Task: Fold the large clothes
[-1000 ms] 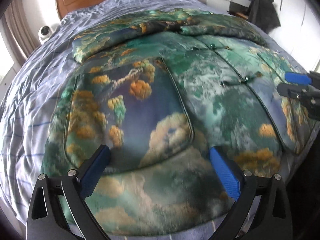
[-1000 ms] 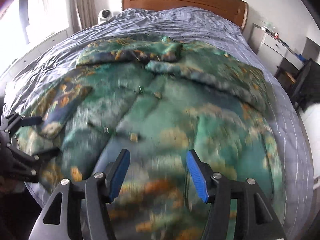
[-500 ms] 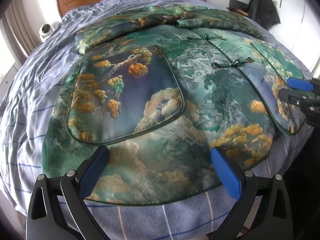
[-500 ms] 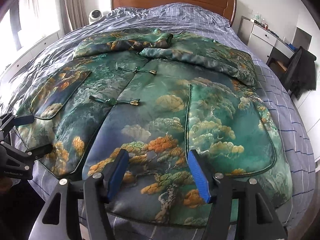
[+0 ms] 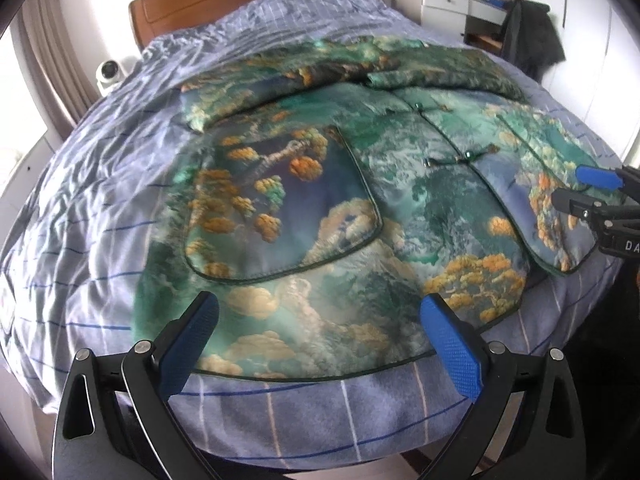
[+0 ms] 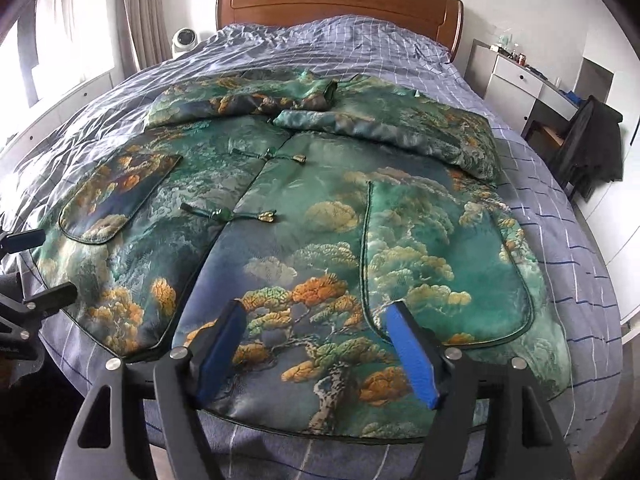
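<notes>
Overall, one jacket (image 6: 320, 216), two pockets (image 6: 444, 272), perhaps two clasps (image 6: 228, 214)

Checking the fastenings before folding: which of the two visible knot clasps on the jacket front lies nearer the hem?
The lower clasp, with the dark green bead, lies nearer the jacket hem. The other clasp sits higher, just below the folded sleeves.

I'm holding the left black two-finger gripper w/ blue ribbed pads (image 5: 320, 344) tilted downward, jaws standing wide apart, nothing btwn them. The right black gripper w/ blue pads (image 6: 316, 354) is also angling down, jaws opening, pads gripping nothing. Both are hovering side by side, apart.
</notes>
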`<state>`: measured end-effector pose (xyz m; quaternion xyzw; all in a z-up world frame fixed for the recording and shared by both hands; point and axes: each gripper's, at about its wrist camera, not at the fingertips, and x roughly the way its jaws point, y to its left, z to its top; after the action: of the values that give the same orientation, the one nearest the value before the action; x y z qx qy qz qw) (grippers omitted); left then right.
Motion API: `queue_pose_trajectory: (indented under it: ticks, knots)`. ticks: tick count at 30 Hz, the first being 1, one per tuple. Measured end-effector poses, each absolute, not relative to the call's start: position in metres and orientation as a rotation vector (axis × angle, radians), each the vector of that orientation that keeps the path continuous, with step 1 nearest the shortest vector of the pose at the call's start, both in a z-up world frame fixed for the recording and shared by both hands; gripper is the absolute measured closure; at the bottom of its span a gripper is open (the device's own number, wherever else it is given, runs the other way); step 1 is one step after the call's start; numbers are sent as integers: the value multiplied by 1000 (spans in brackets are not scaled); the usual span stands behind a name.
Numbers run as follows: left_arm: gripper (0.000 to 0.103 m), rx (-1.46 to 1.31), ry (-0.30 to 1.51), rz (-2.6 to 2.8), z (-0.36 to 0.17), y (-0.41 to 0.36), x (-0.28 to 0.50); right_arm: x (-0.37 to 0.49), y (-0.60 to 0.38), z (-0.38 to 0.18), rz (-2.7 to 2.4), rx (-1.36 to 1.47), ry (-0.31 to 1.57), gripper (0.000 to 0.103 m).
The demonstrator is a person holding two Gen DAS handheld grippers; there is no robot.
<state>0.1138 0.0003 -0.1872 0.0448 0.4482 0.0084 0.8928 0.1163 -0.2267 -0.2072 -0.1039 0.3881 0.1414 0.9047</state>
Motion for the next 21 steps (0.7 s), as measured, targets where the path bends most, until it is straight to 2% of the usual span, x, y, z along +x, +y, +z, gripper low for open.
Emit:
queue_pose_trajectory:
  ticks: [16, 21]
  knots:
    - [2, 49, 904, 95, -173, 34, 113, 114, -230, -199, 288, -213, 776, 28]
    - [2, -47, 913, 151, -170, 87, 110, 121, -260, -178, 260, -209, 753, 28]
